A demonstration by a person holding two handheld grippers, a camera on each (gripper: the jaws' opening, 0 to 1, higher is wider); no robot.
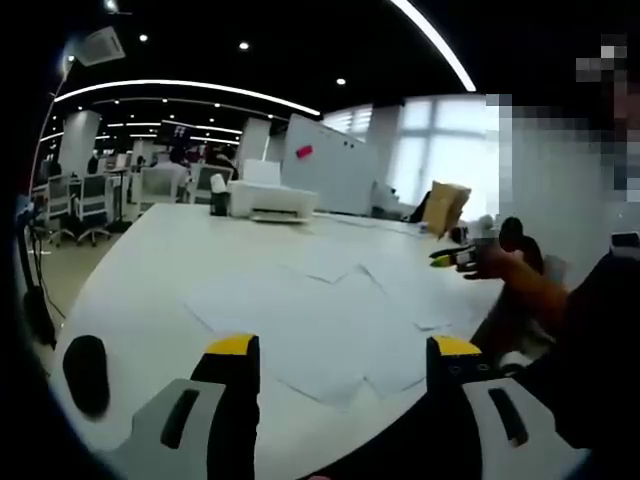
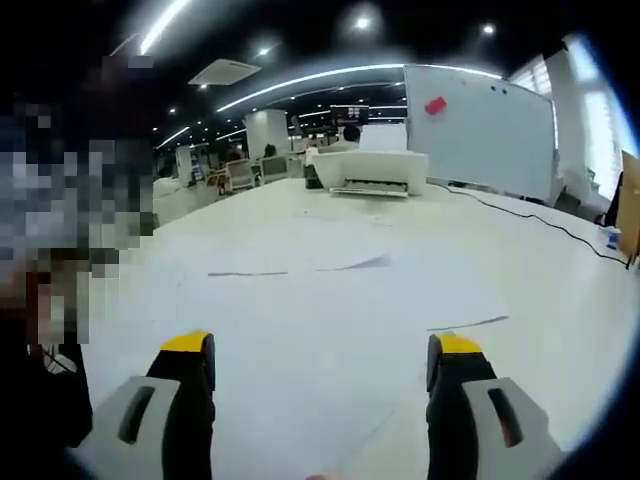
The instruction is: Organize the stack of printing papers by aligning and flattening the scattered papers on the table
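While the left gripper (image 1: 342, 362) is held above the white table (image 1: 150, 270), its yellow-tipped jaws are kept wide apart with nothing between them. Loose white papers (image 1: 340, 310) are spread flat and overlapping across the table ahead of it — none squared into a stack. A printer (image 1: 270, 200) is seen at the far end, a brown box (image 1: 446, 207) to the right. The right gripper (image 2: 328, 362) is likewise held open and empty over the papers (image 2: 330, 300) — sheet edges slightly lifted.
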